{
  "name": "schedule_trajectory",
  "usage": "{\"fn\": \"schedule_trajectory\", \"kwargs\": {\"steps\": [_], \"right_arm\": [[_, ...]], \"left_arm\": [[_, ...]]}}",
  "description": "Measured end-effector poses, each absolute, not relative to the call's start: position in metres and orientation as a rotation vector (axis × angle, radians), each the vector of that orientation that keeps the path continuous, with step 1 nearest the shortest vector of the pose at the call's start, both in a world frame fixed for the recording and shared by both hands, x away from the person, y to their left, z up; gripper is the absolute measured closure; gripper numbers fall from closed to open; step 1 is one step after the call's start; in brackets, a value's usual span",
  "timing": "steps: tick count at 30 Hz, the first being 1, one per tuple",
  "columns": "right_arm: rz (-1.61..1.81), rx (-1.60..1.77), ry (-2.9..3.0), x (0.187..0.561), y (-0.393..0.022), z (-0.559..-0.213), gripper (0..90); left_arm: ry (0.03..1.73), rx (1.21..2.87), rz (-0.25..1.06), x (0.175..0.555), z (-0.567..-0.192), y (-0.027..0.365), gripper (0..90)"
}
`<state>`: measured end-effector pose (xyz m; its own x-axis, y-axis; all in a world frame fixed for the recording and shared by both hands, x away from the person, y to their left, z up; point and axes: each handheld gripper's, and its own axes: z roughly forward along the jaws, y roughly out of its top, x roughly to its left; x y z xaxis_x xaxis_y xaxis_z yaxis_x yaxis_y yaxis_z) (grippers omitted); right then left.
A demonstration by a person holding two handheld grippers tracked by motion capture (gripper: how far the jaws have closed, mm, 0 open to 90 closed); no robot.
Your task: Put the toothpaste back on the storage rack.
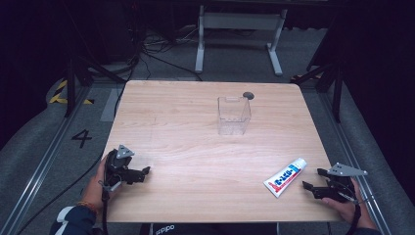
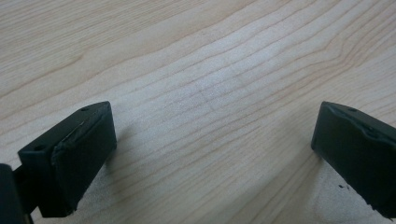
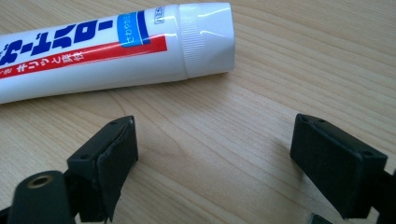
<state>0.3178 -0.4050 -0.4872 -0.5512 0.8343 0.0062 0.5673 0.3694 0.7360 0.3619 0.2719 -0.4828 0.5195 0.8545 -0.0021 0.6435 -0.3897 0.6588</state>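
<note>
Both tongs, left and right, we hold released at the frame's bottom; toothpaste tube lies just beside the right; clear box upper centre.

On the table, a container stood toward the far side, a little right of the middle. A tube lay near the front right corner. The right gripper was just right of the tube, apart from it. The left gripper rested at the front left edge.
</note>
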Motion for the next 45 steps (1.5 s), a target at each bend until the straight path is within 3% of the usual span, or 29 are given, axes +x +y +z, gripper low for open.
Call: {"fn": "schedule_trajectory", "kwargs": {"steps": [13,18,29,38,42,45], "right_arm": [[0.963,1.201,2.309,0.32,-0.404,-0.483,15.2],[0.896,1.105,2.384,0.322,-0.397,-0.476,20.0],[0.814,0.798,2.542,0.334,-0.366,-0.439,20.6],[0.688,0.667,2.645,0.347,-0.345,-0.429,22.4],[0.634,0.587,2.712,0.354,-0.335,-0.425,27.7],[0.59,0.544,2.761,0.359,-0.327,-0.427,24.7]], "left_arm": [[1.2,2.16,0.454,0.361,-0.483,0.272,0.5],[1.184,2.157,0.448,0.358,-0.484,0.273,0.5],[1.152,2.185,0.432,0.359,-0.483,0.275,0.3],[1.148,2.187,0.43,0.359,-0.483,0.275,0.3],[1.148,2.185,0.431,0.359,-0.483,0.275,0.3],[1.147,2.184,0.431,0.359,-0.483,0.275,0.2]]}}
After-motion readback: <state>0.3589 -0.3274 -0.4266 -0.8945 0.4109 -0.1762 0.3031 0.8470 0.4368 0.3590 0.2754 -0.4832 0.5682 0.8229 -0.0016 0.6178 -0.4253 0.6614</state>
